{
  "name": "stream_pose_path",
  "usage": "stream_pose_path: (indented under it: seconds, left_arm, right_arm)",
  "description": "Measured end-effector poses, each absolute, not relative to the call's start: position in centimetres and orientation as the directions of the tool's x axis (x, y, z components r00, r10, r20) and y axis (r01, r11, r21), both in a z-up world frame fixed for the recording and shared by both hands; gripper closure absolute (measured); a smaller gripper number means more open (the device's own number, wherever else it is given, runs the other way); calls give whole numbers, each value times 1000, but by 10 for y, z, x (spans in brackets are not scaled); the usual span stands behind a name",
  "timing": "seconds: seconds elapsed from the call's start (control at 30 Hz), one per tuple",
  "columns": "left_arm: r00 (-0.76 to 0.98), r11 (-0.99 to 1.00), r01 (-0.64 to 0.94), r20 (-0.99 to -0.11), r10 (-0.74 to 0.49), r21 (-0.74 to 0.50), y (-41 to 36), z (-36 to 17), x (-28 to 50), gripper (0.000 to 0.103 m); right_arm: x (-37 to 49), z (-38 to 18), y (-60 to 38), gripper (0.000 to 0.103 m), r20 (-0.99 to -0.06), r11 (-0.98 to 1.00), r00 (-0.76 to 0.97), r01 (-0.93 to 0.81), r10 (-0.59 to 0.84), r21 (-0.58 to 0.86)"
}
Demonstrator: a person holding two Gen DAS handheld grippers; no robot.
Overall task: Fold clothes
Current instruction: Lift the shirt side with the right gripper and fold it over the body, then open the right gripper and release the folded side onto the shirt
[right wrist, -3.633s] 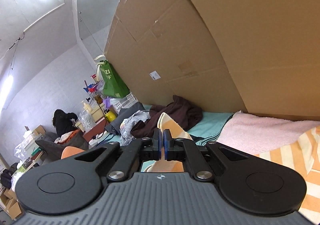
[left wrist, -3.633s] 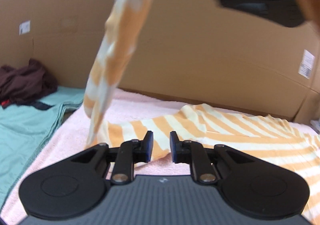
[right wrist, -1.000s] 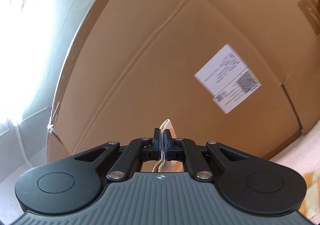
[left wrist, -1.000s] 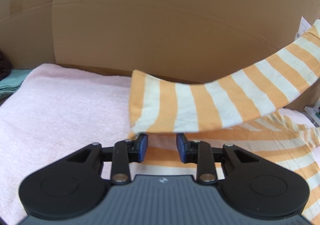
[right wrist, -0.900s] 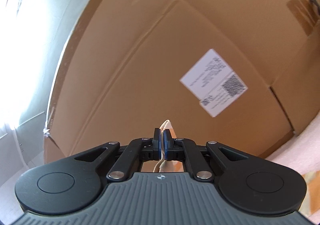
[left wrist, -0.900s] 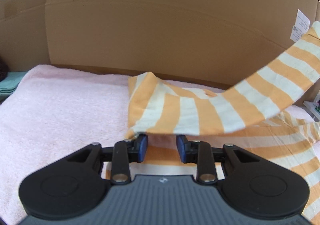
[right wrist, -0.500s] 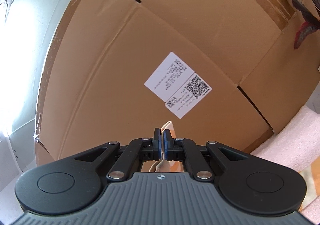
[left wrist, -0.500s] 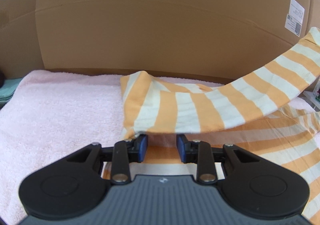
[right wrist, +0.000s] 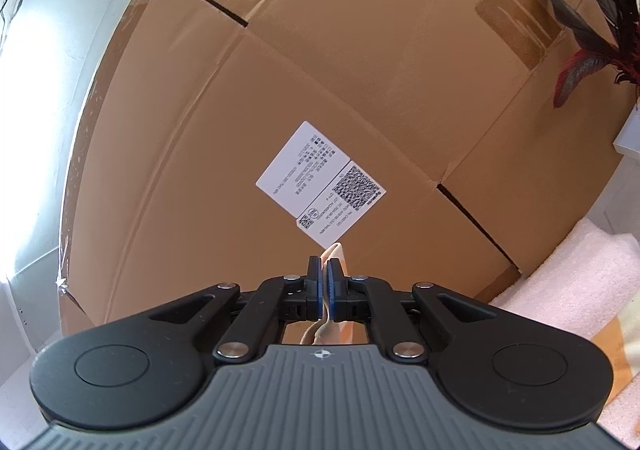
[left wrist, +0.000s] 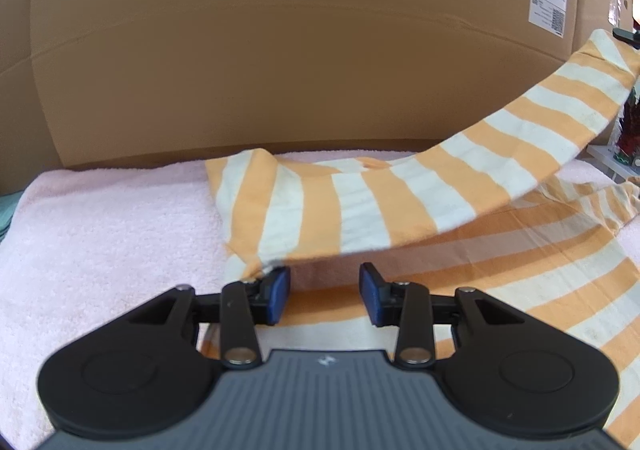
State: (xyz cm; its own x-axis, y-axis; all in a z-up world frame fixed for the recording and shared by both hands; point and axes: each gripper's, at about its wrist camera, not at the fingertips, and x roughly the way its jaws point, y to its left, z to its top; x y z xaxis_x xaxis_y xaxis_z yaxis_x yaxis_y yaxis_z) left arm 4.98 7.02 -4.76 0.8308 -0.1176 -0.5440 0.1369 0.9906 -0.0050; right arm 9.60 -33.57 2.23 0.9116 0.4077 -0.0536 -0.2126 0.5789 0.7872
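An orange-and-cream striped shirt lies spread on a pink towel. One sleeve is lifted off it and stretches up to the right edge of the left wrist view. My left gripper hovers low over the shirt by the sleeve's folded base; its jaws are opening and the pads press on nothing. In the right wrist view my right gripper points level at the cardboard and is shut on the sleeve's end, which pokes out above the pads.
A tall cardboard wall with a white label stands right behind the towel. A dark red-leaved plant hangs at the upper right. The towel's edge shows to the right, and green cloth to the left.
The lifted sleeve has swung rightward and sunk, and its base now rests folded on the shirt. The left jaws stand wider. The right view has dropped and swung, bringing the label to centre and the plant into sight.
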Motion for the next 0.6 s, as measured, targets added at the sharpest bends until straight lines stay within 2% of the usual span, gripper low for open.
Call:
stream_pose_path:
  seconds: [0.37,0.47,0.6]
  left_arm:
    - [818,957,276,-543,-188,85,53,-44,25,64]
    - [814,945,311,-541,-211,99,53,-40,4,55]
    - [820,949,302,-533,-208,94,63,-36,-17,54]
  right_arm:
    - [95,13,-358,99,-66,567,926,-170,372,806]
    - [96,11,-364,99,-76,573,929,-158,363,805]
    - [100,3,-371,99,-103,584,932,-128,347,802]
